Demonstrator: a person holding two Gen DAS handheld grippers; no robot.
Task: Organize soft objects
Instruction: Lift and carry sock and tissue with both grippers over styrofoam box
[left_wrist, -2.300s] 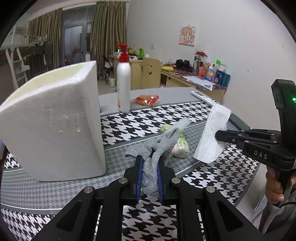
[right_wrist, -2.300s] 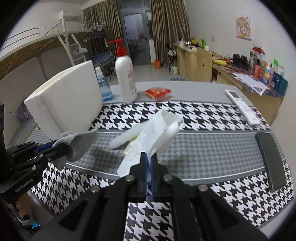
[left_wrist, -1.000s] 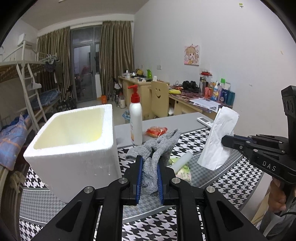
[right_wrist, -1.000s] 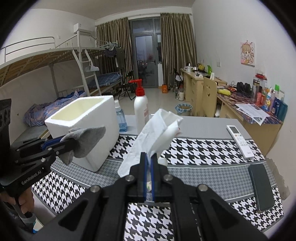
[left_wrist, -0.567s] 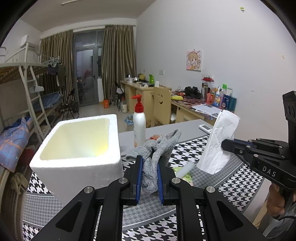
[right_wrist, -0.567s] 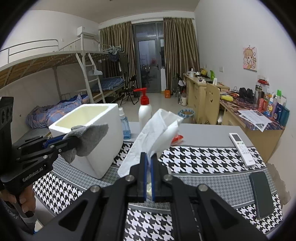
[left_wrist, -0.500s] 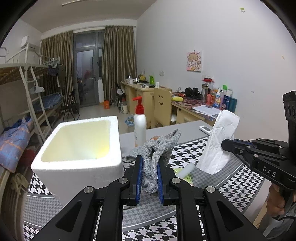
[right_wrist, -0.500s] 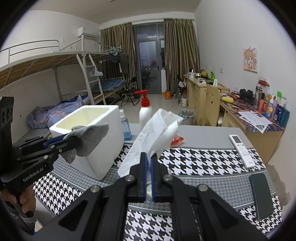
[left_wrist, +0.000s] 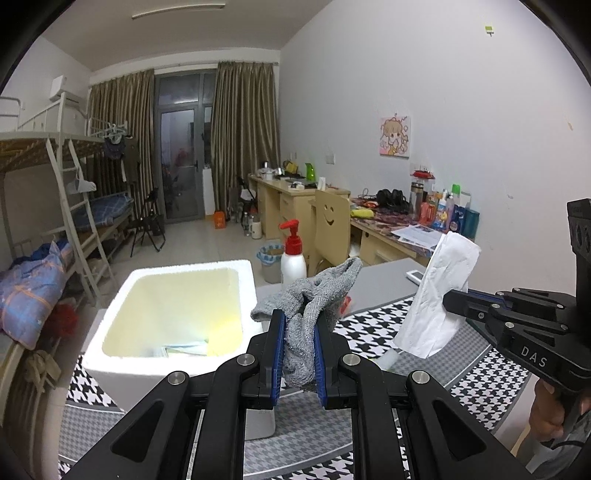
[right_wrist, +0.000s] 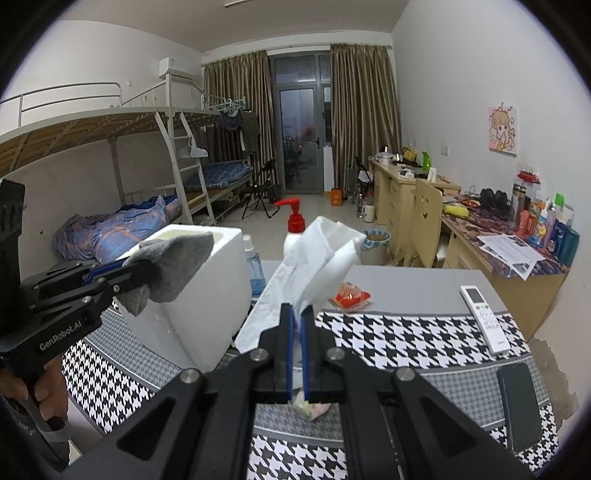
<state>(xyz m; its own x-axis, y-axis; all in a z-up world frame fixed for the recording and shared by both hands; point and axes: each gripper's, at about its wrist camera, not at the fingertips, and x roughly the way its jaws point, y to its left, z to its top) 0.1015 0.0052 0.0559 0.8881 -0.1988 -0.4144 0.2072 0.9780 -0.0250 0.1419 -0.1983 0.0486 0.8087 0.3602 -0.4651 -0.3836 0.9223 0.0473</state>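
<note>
We're gripping the grey knitted cloth (left_wrist: 308, 317) tight in the left tool (left_wrist: 298, 360), and we're pinching the white tissue (right_wrist: 306, 273) in the right tool (right_wrist: 296, 356). The foam box (left_wrist: 177, 314) is sitting open just ahead-left of the left tool, which is the nearer one.

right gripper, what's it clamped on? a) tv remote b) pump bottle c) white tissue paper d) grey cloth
c: the right gripper is shut on the white tissue paper, which sticks up between its pads; the grey cloth sits in the left gripper.
</note>
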